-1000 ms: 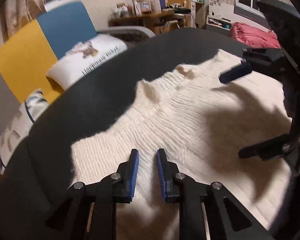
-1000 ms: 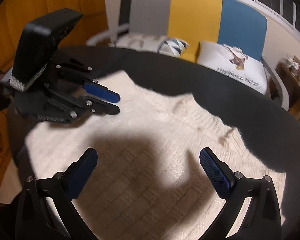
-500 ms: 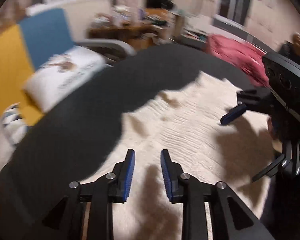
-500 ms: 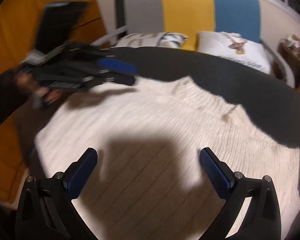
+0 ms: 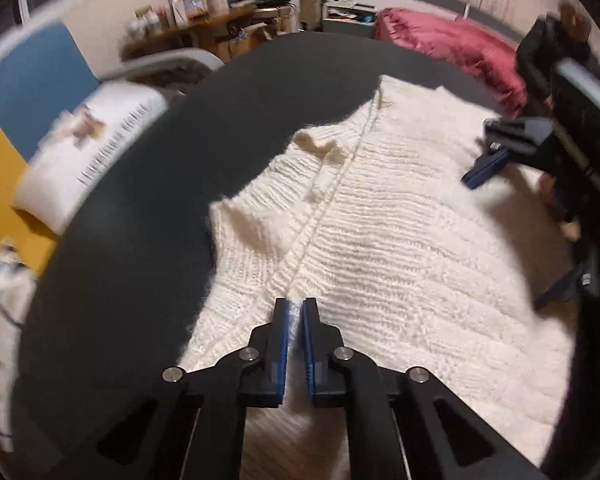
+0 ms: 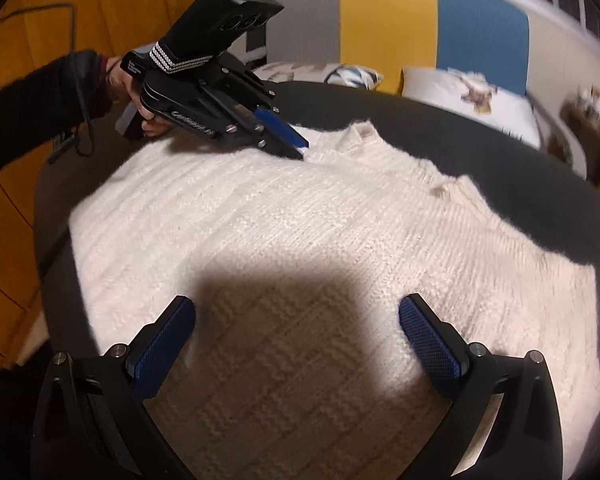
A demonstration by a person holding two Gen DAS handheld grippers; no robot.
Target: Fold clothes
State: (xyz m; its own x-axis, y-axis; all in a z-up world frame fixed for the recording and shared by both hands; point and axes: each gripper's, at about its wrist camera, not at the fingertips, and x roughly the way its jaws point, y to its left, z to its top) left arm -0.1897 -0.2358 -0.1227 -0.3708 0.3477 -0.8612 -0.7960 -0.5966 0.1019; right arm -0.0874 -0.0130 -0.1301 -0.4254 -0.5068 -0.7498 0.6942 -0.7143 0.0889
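Note:
A cream knitted sweater (image 5: 400,248) lies spread over a round dark table (image 5: 140,220). My left gripper (image 5: 295,308) is shut on a raised ridge of the knit near the sweater's edge; the ridge runs away from the fingertips toward the collar. In the right wrist view the same left gripper (image 6: 300,149) sits low on the far edge of the sweater (image 6: 300,232), held by a hand (image 6: 120,76) in a dark sleeve. My right gripper (image 6: 296,320) hovers open over the near part of the sweater, nothing between its fingers. It also shows at the right as the right gripper (image 5: 520,232).
A sofa with grey, yellow and blue back panels (image 6: 388,20) and white pillows (image 6: 472,100) stands beyond the table (image 6: 500,160). A red blanket (image 5: 452,44) and a cluttered wooden desk (image 5: 220,20) lie further off. Orange wooden panels (image 6: 80,0) are on the left.
My left gripper has swung along the sweater's edge and its jaws have gone from a narrow gap to shut on a ridge of knit. The right gripper has stayed open over the sweater.

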